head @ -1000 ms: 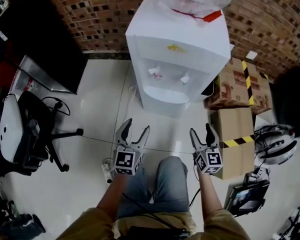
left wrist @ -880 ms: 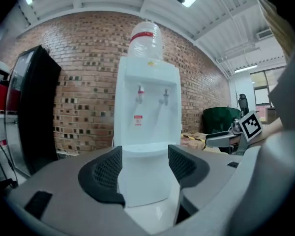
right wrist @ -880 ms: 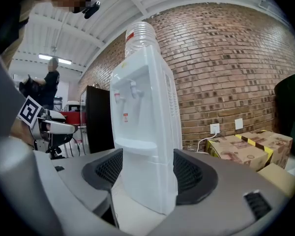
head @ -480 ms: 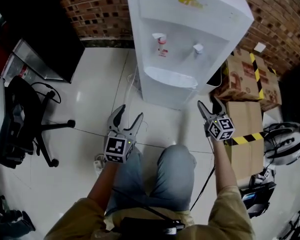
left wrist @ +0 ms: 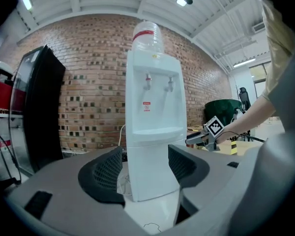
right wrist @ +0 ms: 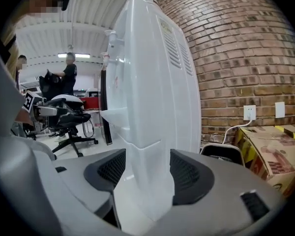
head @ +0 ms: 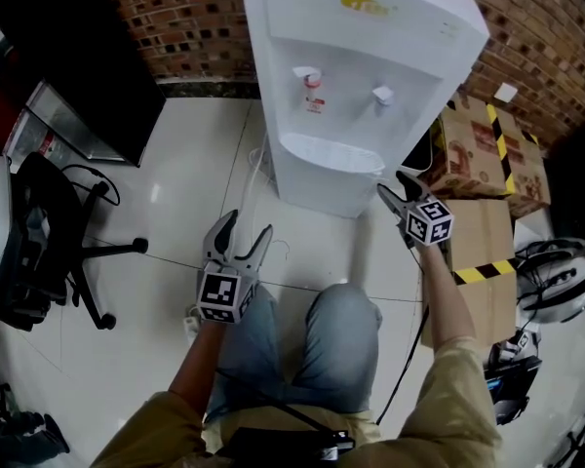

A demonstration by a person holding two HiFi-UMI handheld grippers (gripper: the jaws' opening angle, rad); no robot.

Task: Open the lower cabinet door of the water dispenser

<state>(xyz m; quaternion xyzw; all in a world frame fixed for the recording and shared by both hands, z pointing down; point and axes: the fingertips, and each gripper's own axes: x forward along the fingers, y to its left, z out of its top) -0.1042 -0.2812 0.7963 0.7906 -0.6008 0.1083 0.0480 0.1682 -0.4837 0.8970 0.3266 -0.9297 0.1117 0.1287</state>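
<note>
The white water dispenser stands against the brick wall, its lower cabinet door below the drip tray. My right gripper is at the cabinet's right front corner. In the right gripper view its jaws are closing, with the cabinet's corner edge between them; no pad visibly presses on it. My left gripper hangs open over the floor, a short way in front of the dispenser. The left gripper view frames the door between its empty jaws and shows the right gripper beside the cabinet.
Cardboard boxes with yellow-black tape stand right of the dispenser. An office chair and a dark panel are at the left. A power strip lies on the floor by my knee. A helmet sits far right.
My right gripper has moved forward and down to the dispenser's right front corner. The left gripper has sunk a little and stayed open in front of the cabinet.
</note>
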